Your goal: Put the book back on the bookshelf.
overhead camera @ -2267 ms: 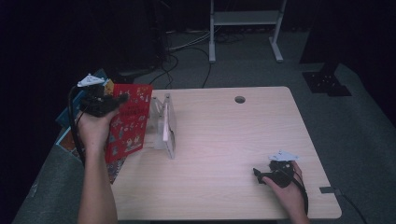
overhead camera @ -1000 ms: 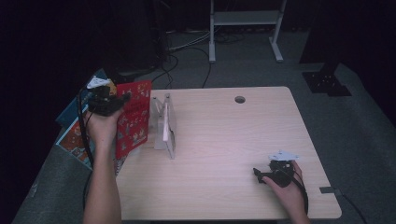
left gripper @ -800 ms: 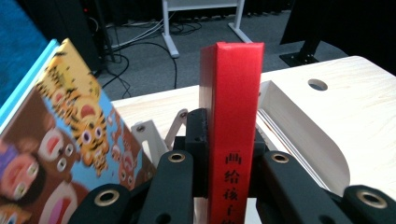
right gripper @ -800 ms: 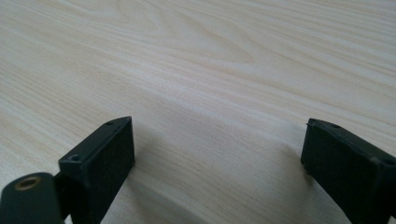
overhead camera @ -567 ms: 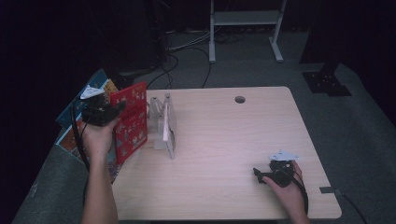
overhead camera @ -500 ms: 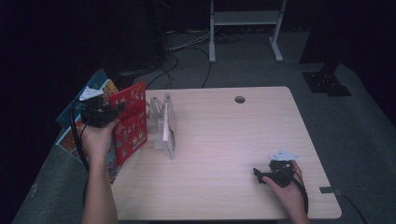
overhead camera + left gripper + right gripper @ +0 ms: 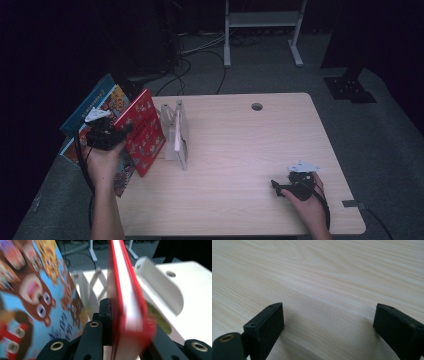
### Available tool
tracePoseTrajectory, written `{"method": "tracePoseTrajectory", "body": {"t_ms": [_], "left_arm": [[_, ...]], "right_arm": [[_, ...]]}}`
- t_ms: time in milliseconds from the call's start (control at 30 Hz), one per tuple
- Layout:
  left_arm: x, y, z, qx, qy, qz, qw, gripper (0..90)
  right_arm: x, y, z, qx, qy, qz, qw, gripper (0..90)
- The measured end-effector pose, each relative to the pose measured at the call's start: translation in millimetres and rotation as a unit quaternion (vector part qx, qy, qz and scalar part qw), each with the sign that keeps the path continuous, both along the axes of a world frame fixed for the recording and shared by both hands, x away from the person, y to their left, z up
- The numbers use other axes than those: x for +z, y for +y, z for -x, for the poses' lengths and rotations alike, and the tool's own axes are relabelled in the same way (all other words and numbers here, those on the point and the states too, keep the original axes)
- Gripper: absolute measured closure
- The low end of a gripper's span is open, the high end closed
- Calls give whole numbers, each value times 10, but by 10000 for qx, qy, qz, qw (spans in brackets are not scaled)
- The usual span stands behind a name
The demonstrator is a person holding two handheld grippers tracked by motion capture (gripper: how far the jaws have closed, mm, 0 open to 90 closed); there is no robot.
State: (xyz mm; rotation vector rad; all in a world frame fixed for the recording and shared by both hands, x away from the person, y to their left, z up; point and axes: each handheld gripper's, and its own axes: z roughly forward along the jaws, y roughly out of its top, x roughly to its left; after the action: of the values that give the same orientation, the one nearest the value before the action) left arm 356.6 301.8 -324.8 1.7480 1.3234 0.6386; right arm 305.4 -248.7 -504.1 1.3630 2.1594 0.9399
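**Red book clamped at the table's left edge**

Nearest, the right gripper [image 7: 285, 187] is rested on the table [image 7: 240, 150] near its front right corner, jaws spread wide with nothing but bare wood seen between them. Further back on the left, the red book [image 7: 120, 290] is pinched by its edge in the left gripper [image 7: 120, 131], held upright and tilted, just beside the white rack [image 7: 176, 132]. More picture books [image 7: 97, 102] are seen behind it.

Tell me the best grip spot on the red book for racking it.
Probably as now: left gripper pinches the red book across its thin edge, one pad on each cover. It stands upright, so its free edge can lead toward the white rack.
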Motion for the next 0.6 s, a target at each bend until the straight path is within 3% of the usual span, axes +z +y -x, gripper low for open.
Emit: {"method": "tracePoseTrajectory", "body": {"t_ms": [133, 433, 600], "left_arm": [[-26, 21, -23, 81, -6, 11, 10000, 790], [-10, -80, -200, 55, 39, -146, 9999, 787], [-7, -83, -218, 2, 76, -161, 9998, 779]], "right_arm": [[0, 0, 0, 2, 0, 0, 10000, 88], [0, 1, 0, -2, 7, -4, 10000, 88], [0, 0, 0, 0, 2, -1, 10000, 88]]}}
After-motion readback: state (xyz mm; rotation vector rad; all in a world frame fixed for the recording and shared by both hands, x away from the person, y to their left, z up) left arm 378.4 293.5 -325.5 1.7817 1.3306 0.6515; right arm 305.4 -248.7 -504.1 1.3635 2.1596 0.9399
